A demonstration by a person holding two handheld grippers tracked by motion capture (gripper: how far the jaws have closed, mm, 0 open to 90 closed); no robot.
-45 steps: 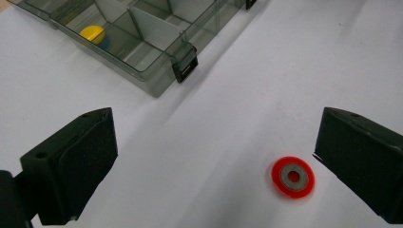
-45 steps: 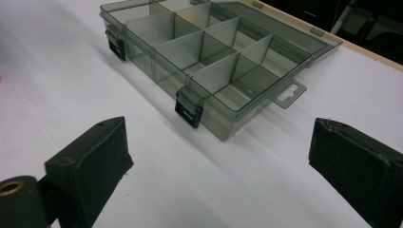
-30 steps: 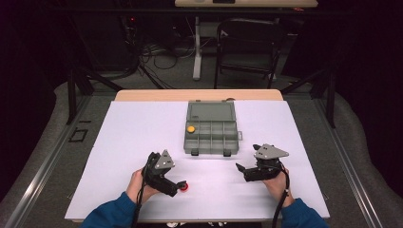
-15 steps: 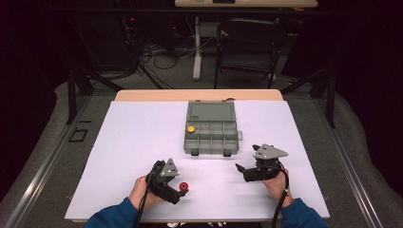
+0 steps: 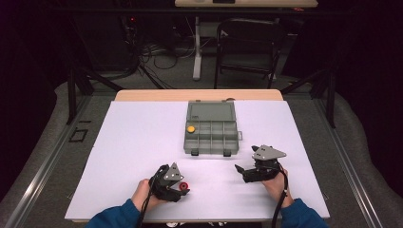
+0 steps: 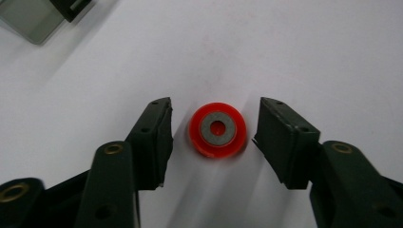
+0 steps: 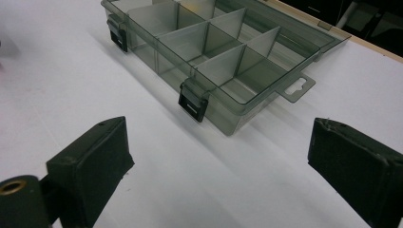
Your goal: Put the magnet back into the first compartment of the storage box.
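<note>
Red wheel (image 6: 218, 129) lies flat on the white desk (image 5: 138, 137), near the person's edge, well short of the grey compartment box (image 5: 210, 129). Small plastic roller with a grey metal insert and a centre hole. Judging by looks: light, rigid, not fragile. The smooth rounded rim is probably slippery, and since it's round it could squirt out sideways or roll off if pinched off-centre.

Best hold: across the outer rim, pads on opposite sides, low enough to catch the full rim thickness. The hole is too small to use.

Left claw (image 6: 214, 128) is down over the wheel, which sits squarely between the jaws and roughly centred. Jaws have just been closing and now stand about half open, with a thin gap showing on each side of the rim, a bit wider on the left pad (image 6: 154, 137). No contact yet, nothing gripped. In the high view the same claw (image 5: 179, 188) sits right at the wheel (image 5: 183, 185).

Right claw (image 5: 241, 170) rests on the desk well apart from the wheel, jaws wide and empty, pointing toward the near corner of the box (image 7: 214, 71). A yellow piece (image 5: 190, 128) already sits in one compartment on the box's left side.
</note>
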